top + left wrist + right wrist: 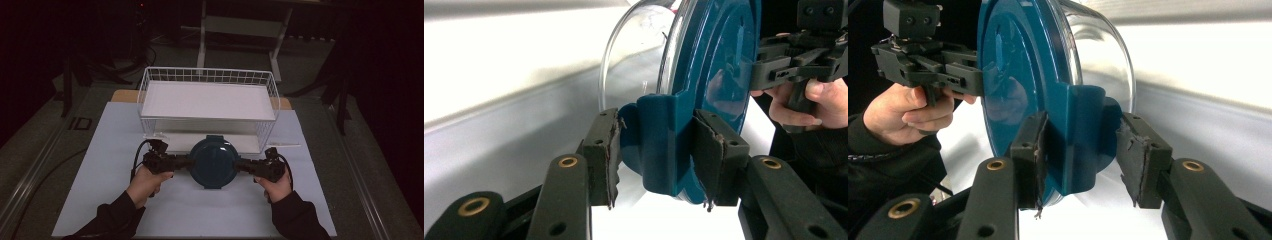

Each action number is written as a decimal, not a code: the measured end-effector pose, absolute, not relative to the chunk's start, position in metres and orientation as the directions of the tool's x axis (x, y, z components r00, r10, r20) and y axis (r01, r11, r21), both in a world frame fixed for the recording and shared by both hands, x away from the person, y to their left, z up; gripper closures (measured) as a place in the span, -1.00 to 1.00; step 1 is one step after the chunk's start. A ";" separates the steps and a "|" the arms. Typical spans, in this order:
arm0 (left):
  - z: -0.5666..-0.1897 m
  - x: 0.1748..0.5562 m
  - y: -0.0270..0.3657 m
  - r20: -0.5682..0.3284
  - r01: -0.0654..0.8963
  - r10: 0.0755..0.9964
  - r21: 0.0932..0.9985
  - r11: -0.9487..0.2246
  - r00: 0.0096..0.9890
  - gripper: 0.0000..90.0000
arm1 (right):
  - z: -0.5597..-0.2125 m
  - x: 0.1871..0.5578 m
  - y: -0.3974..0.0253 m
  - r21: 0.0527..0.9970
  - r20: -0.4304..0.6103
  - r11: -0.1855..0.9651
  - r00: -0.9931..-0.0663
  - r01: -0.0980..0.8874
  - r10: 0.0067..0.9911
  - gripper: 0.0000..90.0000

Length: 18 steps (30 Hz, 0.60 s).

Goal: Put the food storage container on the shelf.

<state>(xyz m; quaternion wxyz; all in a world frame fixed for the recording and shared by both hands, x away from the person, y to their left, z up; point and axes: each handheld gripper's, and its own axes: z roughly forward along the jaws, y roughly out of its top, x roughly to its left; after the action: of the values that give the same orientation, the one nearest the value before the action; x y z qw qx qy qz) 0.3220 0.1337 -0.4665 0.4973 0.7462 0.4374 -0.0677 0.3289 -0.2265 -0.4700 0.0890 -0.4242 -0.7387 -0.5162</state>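
A round glass container with a dark blue lid (214, 161) sits between both grippers, just in front of a white wire basket (209, 75). My left gripper (186, 161) is shut on the lid's left side tab (659, 145), with both pads pressed on it. On the opposite side, my right gripper (241, 164) grips the other tab (1075, 140). The clear glass bowl (634, 55) shows under the lid in both gripper views. I cannot tell whether the container rests on the table or hangs just above it.
The wire basket holds a flat white board (207, 100) and stands at the back of a white mat (200, 215). Dark table legs and stands (277, 55) rise behind it. A person's hands (145, 182) hold the grippers near the front edge.
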 end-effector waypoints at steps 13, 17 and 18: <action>-0.469 0.344 0.139 -0.506 0.687 0.608 0.721 -0.091 0.612 0.24 | -0.470 0.361 -0.220 0.725 0.541 0.113 -0.663 0.680 0.518 0.25; -0.472 0.353 0.140 -0.501 0.684 0.614 0.724 -0.089 0.610 0.24 | -0.475 0.370 -0.218 0.725 0.540 0.112 -0.662 0.680 0.520 0.25; -0.475 0.357 0.141 -0.505 0.688 0.616 0.721 -0.085 0.605 0.24 | -0.478 0.374 -0.217 0.726 0.541 0.106 -0.660 0.679 0.521 0.25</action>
<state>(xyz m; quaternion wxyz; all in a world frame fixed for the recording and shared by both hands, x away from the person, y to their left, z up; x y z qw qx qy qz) 0.3571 0.1411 -0.4748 0.5111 0.7356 0.4431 -0.0355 0.3741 -0.2173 -0.4778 0.0743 -0.4055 -0.7399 -0.5316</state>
